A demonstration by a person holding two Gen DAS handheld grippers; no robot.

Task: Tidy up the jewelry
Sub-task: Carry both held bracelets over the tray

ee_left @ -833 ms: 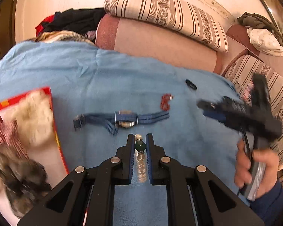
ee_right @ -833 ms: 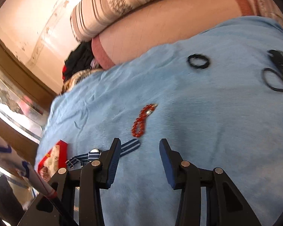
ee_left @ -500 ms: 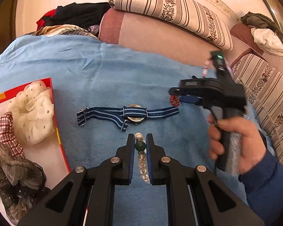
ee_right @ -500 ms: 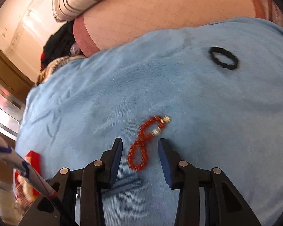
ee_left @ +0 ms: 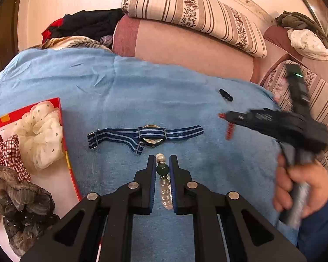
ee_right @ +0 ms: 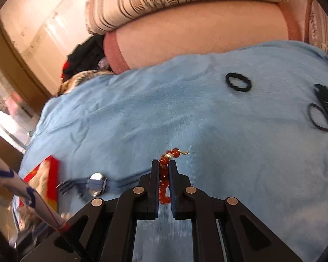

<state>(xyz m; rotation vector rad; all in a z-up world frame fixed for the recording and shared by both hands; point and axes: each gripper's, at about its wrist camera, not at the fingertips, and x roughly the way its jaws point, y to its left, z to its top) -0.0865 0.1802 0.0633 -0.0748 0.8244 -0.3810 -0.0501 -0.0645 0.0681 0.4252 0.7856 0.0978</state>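
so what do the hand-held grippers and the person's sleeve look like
Both hand-held grippers, left and right, are matte black with silver pivot rivets and blue finger pads. The right one has a silvery handle and a small green light. The sleeve is dark blue.

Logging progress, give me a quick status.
Left gripper shut on pearl bracelet. Right gripper just closed on red bead bracelet. Nothing blocking.

Right tool (ee_left: 227, 118) motion-blurred, box (ee_left: 63, 135) cut off at left edge
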